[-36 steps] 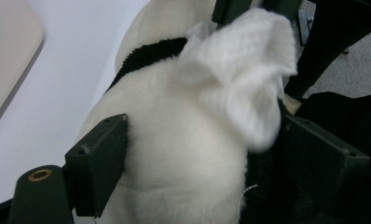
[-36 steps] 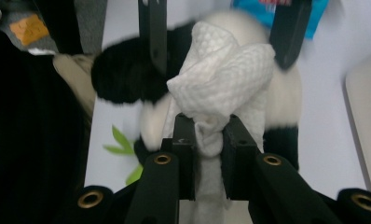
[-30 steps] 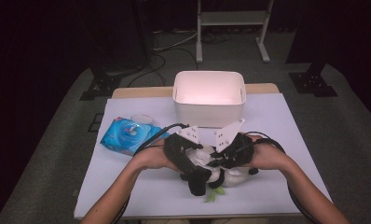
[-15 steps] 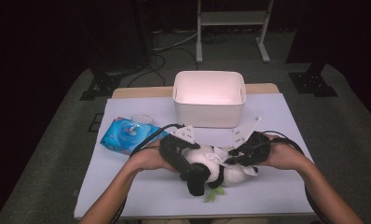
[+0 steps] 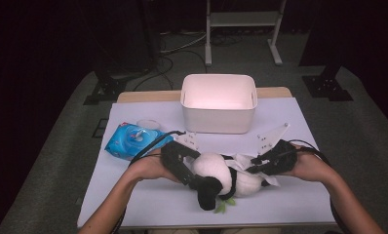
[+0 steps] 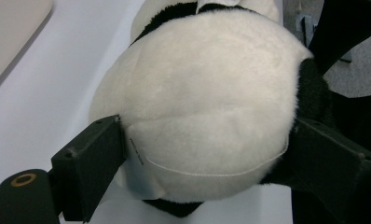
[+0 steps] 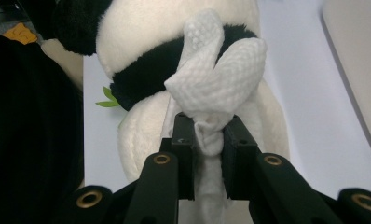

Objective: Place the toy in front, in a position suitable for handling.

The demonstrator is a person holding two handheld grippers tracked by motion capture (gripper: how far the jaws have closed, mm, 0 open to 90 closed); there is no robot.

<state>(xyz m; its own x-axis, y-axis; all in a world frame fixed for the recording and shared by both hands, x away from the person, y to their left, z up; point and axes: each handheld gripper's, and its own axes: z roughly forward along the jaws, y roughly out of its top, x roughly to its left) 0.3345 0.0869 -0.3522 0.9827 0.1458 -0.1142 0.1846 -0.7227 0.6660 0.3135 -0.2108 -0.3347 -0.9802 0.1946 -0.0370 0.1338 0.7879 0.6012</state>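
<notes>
A black and white panda plush (image 5: 226, 178) lies on its side near the front of the white table (image 5: 299, 122). My left gripper (image 5: 192, 171) is shut on its head; in the left gripper view the jaws press both sides of the white panda head (image 6: 207, 93). My right gripper (image 5: 260, 168) is shut on a bunched white wipe (image 7: 216, 79) that rests against the panda's (image 7: 141, 28) black band and white body. In the high view the wipe (image 5: 242, 163) lies over the plush's right end.
An open white bin (image 5: 219, 105) stands at the back centre of the table. A blue wipes packet (image 5: 133, 139) lies at the left, behind my left hand. A green leaf (image 5: 222, 207) pokes out beside the plush near the front edge.
My right gripper has slid to the right along the panda's body with the wipe in it. The left gripper has kept its hold on the head, and the plush now lies more level.
</notes>
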